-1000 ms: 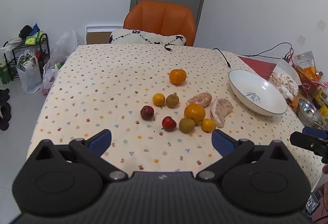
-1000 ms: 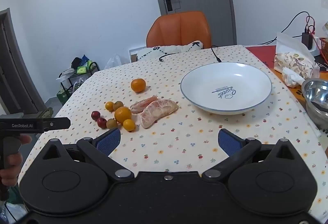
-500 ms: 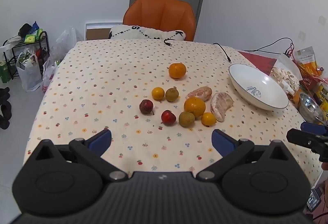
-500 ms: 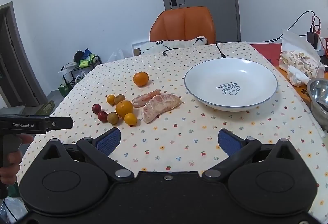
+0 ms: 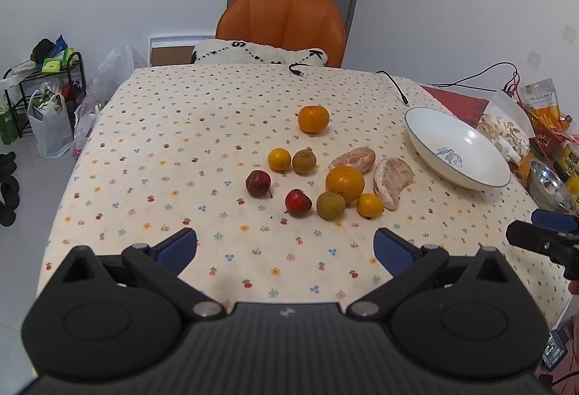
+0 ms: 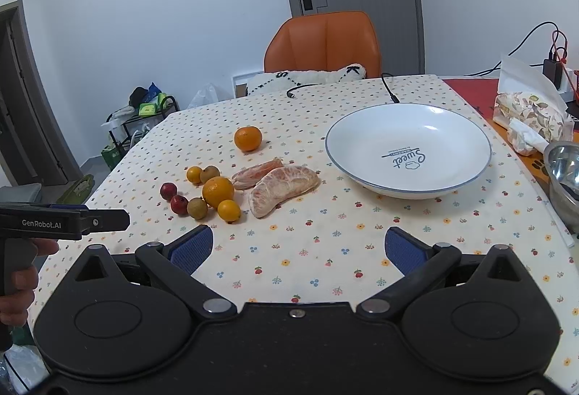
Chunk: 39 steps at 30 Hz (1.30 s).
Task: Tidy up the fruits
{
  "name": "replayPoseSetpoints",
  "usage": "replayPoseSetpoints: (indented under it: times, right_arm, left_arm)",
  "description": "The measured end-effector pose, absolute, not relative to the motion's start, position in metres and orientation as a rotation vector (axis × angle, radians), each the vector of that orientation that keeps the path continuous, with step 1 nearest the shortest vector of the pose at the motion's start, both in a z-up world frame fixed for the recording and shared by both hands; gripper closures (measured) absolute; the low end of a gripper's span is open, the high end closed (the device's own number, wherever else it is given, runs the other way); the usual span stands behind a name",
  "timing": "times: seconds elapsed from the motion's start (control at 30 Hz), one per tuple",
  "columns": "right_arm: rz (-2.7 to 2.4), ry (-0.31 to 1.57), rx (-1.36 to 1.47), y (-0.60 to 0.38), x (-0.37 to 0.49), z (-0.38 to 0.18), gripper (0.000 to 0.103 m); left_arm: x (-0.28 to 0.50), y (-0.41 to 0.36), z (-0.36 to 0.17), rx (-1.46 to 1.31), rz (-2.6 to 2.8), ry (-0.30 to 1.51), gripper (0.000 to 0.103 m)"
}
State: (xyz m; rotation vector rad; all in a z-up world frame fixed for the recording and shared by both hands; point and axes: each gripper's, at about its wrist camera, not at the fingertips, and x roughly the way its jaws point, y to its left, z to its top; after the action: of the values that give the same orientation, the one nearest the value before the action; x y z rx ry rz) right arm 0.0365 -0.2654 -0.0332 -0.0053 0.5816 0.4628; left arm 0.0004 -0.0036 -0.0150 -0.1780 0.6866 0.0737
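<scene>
I hold my left gripper and right gripper spread wide, empty, above the flower-printed tablecloth; round glossy fruits cluster beside the smooth white ceramic plate.

The fruits lie clustered mid-table, one orange set apart farther back. The plate sits to their right, a chair beyond the far edge.
</scene>
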Motion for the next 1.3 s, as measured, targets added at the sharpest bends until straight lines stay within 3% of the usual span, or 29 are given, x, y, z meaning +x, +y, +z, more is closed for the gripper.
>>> replayPoseSetpoints:
  times: [1.3]
  right_arm:
    - [0.453,0.581,-0.027,-0.256,0.043,-0.029,0.0]
  left_arm:
    - [-0.002,0.003,-0.01,-0.179,0.065,0.673,0.0]
